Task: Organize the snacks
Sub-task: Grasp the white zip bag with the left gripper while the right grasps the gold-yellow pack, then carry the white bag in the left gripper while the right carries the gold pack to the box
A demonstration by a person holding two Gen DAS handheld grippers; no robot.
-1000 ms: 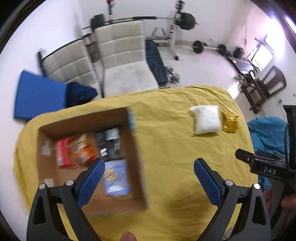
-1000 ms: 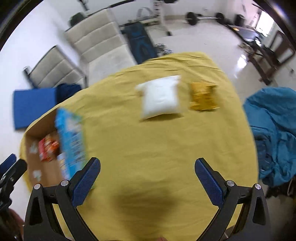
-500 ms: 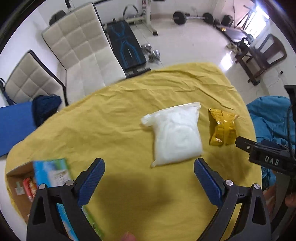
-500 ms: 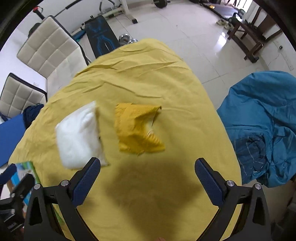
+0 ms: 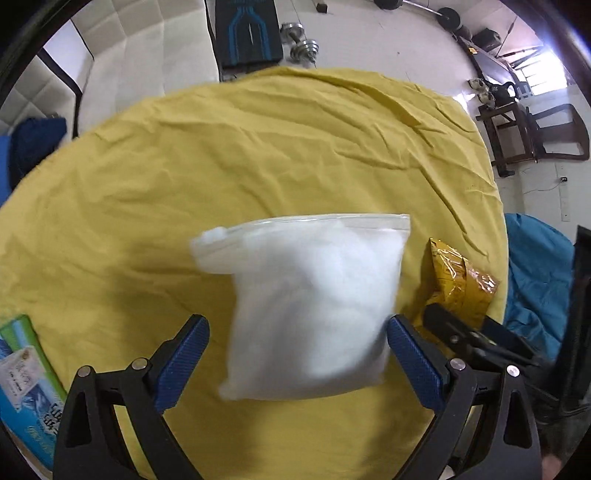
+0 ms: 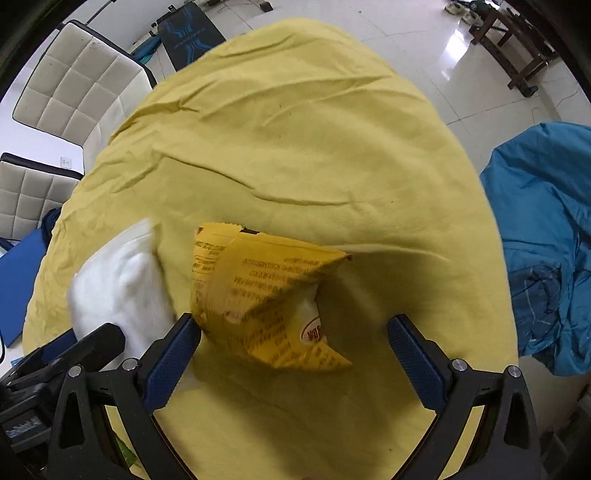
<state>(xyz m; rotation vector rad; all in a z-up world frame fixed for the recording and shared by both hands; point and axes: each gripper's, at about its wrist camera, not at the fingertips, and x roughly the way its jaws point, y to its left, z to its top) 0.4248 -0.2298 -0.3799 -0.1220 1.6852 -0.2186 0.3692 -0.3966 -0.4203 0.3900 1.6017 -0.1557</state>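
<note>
— What covers the table?

— A creased yellow cloth [image 5: 258, 155], draped over the whole rounded top. The white zip bag [image 5: 314, 310] lies on it near the middle, and the yellow snack packet [image 6: 266, 295] lies just beside it, on the side toward the blue fabric heap [image 6: 546, 236].

— And the grippers?

— The left gripper [image 5: 297, 354] is spread wide, its blue pads on either side of the zip bag's lower end, grasping nothing. The right gripper [image 6: 293, 360] is also released, its fingers straddling the snack packet; the left pad looks very close to the packet's edge.

— Anything else on the cloth?

— A blue-and-green carton [image 5: 22, 380] at the left edge.

— The room?

— A glossy white tiled floor [image 6: 436, 44], white padded chairs [image 6: 77, 77], a dark exercise mat [image 5: 247, 29] with dumbbells [image 5: 303, 44] beside it, and dark wooden furniture [image 5: 528, 133] near a bright window.
</note>
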